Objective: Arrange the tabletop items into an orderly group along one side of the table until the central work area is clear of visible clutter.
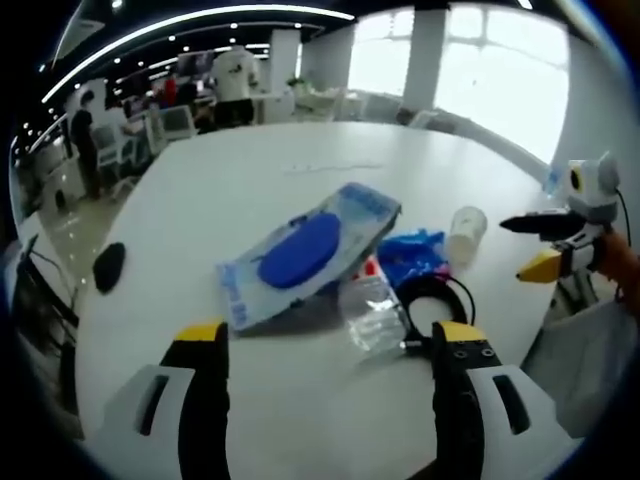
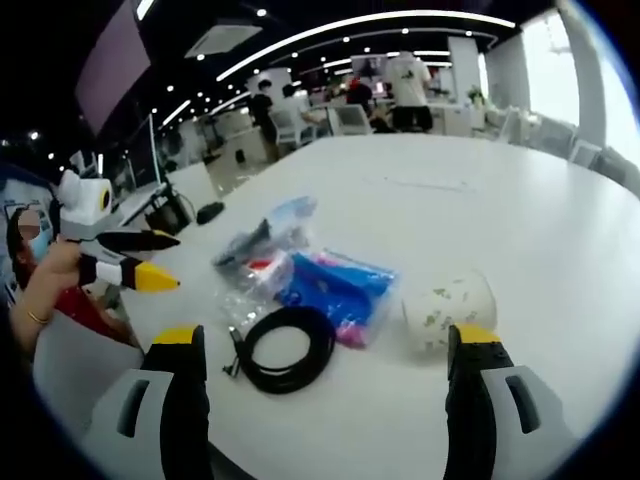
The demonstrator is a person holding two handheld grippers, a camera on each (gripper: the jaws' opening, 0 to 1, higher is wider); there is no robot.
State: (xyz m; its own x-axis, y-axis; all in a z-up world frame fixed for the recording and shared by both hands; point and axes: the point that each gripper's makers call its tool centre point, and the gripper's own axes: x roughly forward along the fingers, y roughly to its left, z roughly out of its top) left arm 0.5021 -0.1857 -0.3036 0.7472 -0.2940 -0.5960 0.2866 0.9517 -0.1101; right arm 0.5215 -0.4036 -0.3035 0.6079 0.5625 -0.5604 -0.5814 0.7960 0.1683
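Yellow-tipped jaws of the left gripper point(image 1: 327, 345) stand wide apart and hold nothing. The right gripper point(image 2: 324, 345) is wide open too, with nothing in it. Just past them on the big white table point(image 1: 240, 190) lies a coiled black cable point(image 2: 289, 346). Beside it sit a crinkly clear plastic bag point(image 1: 372, 312) and a blue plastic packet point(image 2: 340, 289). To the right stands a pale paper cup point(image 2: 450, 309). A little farther lies a clear flat pouch with a blue oval inside point(image 1: 305, 252). Far left sits a small black lump point(image 1: 109, 265).

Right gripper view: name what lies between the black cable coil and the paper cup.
The blue plastic packet lies between the black cable coil and the tipped paper cup in the right gripper view.
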